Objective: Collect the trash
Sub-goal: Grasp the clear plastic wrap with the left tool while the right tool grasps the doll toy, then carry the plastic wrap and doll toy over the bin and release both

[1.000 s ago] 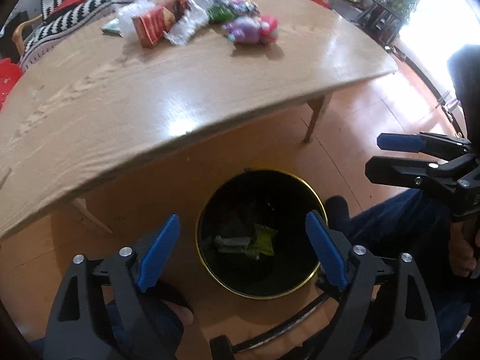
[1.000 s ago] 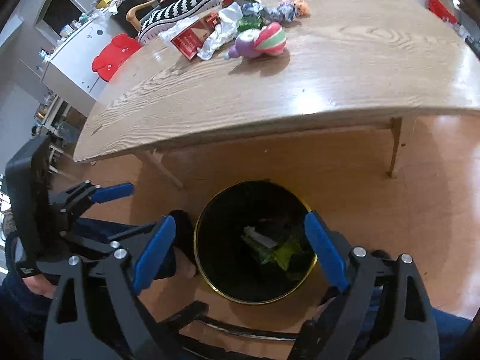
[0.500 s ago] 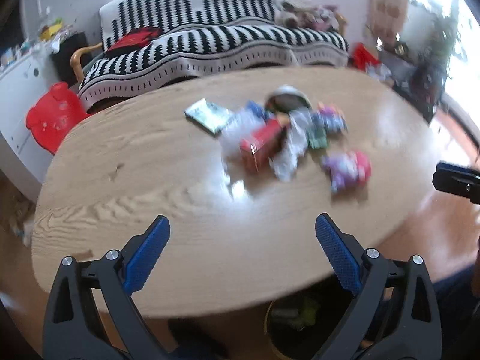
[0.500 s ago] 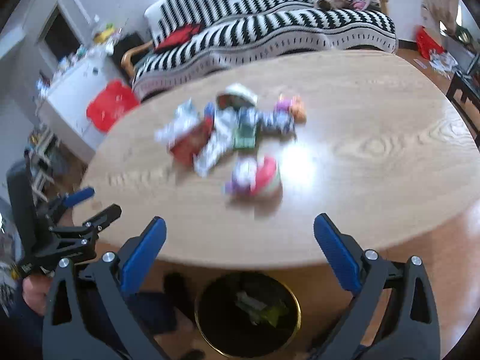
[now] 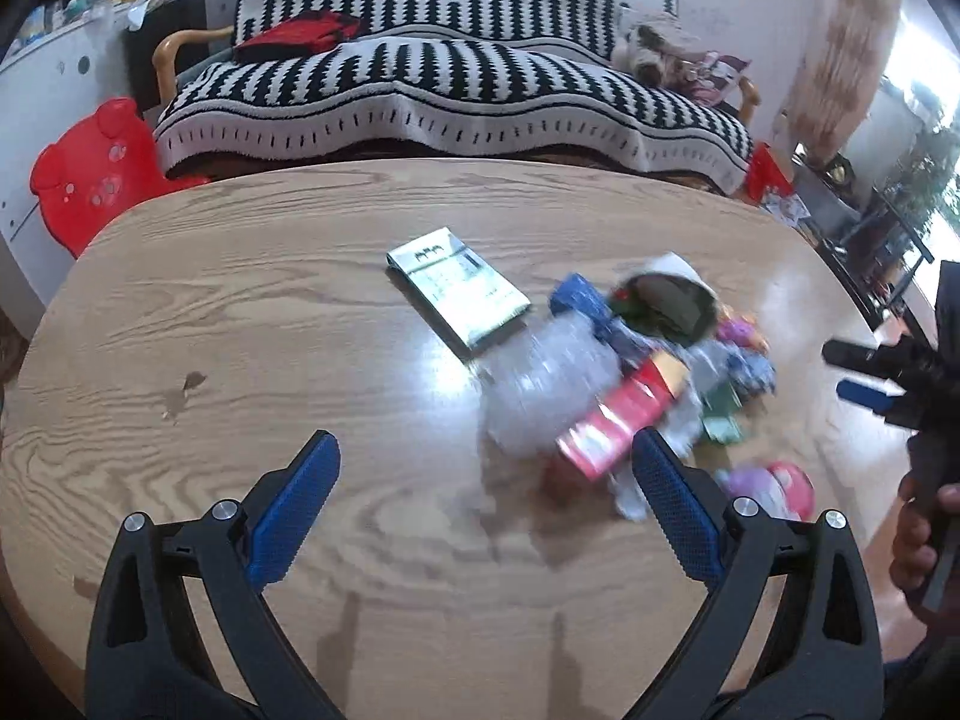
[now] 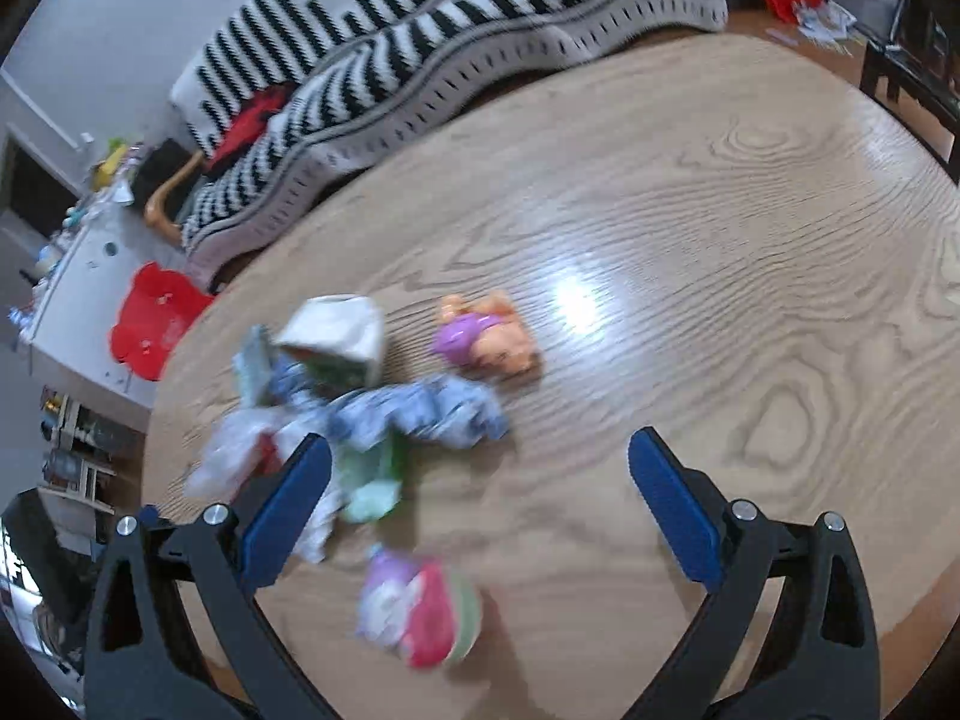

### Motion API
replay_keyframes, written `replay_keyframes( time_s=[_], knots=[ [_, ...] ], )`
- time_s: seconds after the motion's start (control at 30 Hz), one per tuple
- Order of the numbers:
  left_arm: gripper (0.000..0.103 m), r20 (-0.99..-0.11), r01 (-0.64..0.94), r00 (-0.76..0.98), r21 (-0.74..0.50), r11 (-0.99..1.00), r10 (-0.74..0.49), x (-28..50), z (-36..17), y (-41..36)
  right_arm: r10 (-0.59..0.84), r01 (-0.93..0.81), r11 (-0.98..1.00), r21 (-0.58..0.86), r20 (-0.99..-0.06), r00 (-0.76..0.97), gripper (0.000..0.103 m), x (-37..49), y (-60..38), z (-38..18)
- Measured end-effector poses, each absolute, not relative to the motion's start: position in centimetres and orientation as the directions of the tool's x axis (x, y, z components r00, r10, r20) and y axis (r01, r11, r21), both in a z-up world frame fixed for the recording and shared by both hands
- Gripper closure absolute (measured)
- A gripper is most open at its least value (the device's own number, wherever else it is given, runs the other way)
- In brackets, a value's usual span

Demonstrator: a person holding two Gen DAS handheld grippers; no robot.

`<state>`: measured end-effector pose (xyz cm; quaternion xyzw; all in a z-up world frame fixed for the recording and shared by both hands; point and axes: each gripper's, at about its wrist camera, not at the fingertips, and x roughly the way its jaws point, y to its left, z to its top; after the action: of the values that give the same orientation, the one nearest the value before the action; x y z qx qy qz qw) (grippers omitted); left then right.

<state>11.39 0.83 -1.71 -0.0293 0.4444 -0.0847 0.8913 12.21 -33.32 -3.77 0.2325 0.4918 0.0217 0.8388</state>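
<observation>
1. Both my jaws stand wide apart and empty: left gripper [image 5: 483, 477] and right gripper [image 6: 480, 480] hover over the oval light-wood table [image 5: 240, 330], touching nothing.
2. The trash lies in one heap mid-table, blurred in both views: crumpled clear plastic wrap [image 5: 552, 384], red cardboard carton [image 5: 618, 420], crumpled blue-and-white wrapper [image 6: 420, 414], white paper cup on its side [image 6: 336, 339], small green packet [image 6: 372, 474].
3. A flat green-and-white booklet-like pack [image 5: 459, 288] lies just beside the heap, on its far left side.
4. Two toy-like things sit by it: a round pink, purple and green ball-shaped toy [image 6: 420, 609] nearest me, and a small orange-and-purple figurine [image 6: 486, 342] on the far side.
5. Beyond the table: a sofa under a black-and-white striped knitted throw [image 5: 456, 90], and a red bear-shaped plastic stool [image 5: 90, 174].
6. Risks, my judgement: the pieces overlap, so a pinch may lift two and drop one off the edge; thin wrap may slip from the pads; toys could be taken for trash; my two grippers could collide in one heap. No bin is in view.
</observation>
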Motion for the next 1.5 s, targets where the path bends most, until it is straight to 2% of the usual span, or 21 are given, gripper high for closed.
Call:
replay_keyframes(
  time_s=[0.1,0.23,0.47,0.53,0.6,0.63,0.67,0.73,0.77,0.8,1.17,1.3,1.5],
  knots=[
    [0.008,-0.790,0.104,0.580,-0.171,0.980,-0.199,13.6,-2.7,0.9,0.244,0.190,0.905,0.381,-0.831,0.500,0.007,14.1,-33.1,-5.0],
    [0.008,-0.790,0.110,0.564,-0.214,0.971,-0.238,15.8,-4.1,0.3,0.294,0.193,0.886,0.422,-0.831,0.472,0.007,16.0,-32.4,-6.5],
    [0.009,-0.815,0.126,0.514,-0.238,0.963,-0.269,17.7,-6.6,-1.3,0.242,0.168,0.920,0.355,-0.850,0.467,0.007,18.0,-31.2,-6.9],
    [0.019,-0.810,0.120,0.512,-0.261,0.958,-0.285,17.8,-6.7,-1.4,0.246,0.173,0.917,0.358,-0.853,0.459,0.007,18.5,-31.3,-7.4],
    [0.045,-0.816,0.119,0.494,-0.281,0.952,-0.302,17.9,-6.9,-1.5,0.231,0.166,0.926,0.339,-0.858,0.459,0.009,18.6,-31.0,-7.6],
    [0.051,-0.818,0.117,0.484,-0.293,0.949,-0.312,18.0,-7.0,-1.6,0.213,0.154,0.937,0.315,-0.861,0.461,0.011,18.6,-30.5,-7.6],
    [0.061,-0.820,0.114,0.473,-0.305,0.945,-0.322,18.0,-7.0,-1.6,0.196,0.145,0.945,0.293,-0.864,0.464,0.016,18.7,-30.2,-7.6],
    [0.071,-0.821,0.109,0.474,-0.305,0.946,-0.319,17.9,-6.9,-1.7,0.152,0.125,0.963,0.238,-0.867,0.475,0.031,18.6,-29.5,-7.6],
    [0.076,-0.819,0.105,0.483,-0.295,0.950,-0.308,17.7,-6.7,-1.7,0.145,0.120,0.966,0.228,-0.867,0.477,0.048,18.6,-29.3,-7.6],
    [0.076,-0.816,0.099,0.498,-0.284,0.954,-0.295,17.6,-6.2,-1.6,0.151,0.120,0.965,0.234,-0.866,0.476,0.051,18.5,-29.3,-7.6],
    [0.079,-0.751,0.086,0.614,-0.243,0.966,-0.243,14.6,-1.4,1.8,0.228,0.110,0.935,0.337,-0.810,0.540,0.051,15.8,-30.8,-3.7],
    [0.079,-0.752,0.108,0.627,-0.176,0.979,-0.204,12.5,-0.1,2.3,0.212,0.072,0.950,0.305,-0.794,0.570,0.051,13.9,-30.0,-1.7],
    [0.079,-0.764,0.197,0.601,-0.144,0.970,-0.235,8.3,0.8,1.7,0.222,-0.036,0.967,0.253,-0.760,0.610,0.051,8.9,-27.9,1.2]
  ],
)
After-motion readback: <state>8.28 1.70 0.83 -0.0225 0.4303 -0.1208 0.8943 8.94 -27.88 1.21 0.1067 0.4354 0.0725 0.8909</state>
